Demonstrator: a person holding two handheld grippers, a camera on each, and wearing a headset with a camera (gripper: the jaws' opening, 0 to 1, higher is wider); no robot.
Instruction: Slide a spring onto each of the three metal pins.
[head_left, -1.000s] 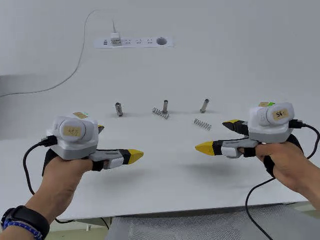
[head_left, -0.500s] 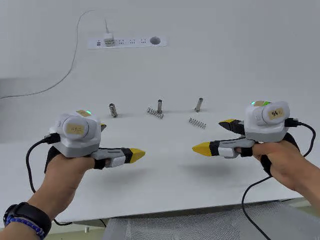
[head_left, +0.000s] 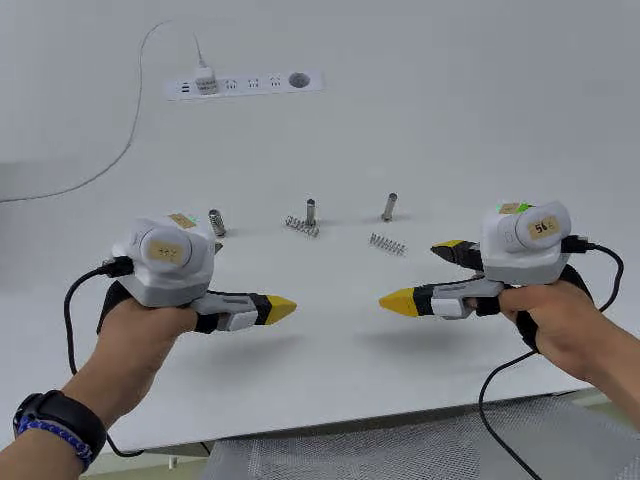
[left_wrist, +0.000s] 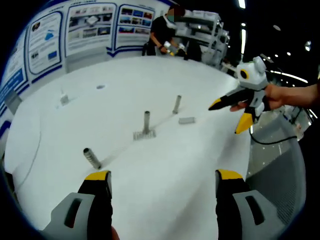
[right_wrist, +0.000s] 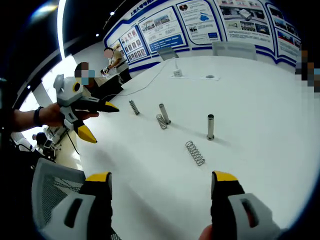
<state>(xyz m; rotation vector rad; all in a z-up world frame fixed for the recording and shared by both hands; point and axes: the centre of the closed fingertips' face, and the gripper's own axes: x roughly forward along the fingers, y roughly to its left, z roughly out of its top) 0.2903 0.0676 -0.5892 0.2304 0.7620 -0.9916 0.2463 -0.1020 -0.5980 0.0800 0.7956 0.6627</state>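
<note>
White table (head_left: 330, 350) carries everything. Power strip (head_left: 245, 84) lies at the far side. Left hand-held gripper (left_wrist: 163, 175) and right hand-held gripper (right_wrist: 161, 176) are held above the near half, tips toward each other. Both have jaws spread wide and grip nothing. Pins stand in a row mid-table. Left pin (head_left: 216, 222) already wears a spring. Middle pin (head_left: 310, 211) is bare, with a loose spring (head_left: 299, 226) at its base. Right pin (head_left: 389, 206) is bare, and a second loose spring (head_left: 387, 243) lies near, in front.
</note>
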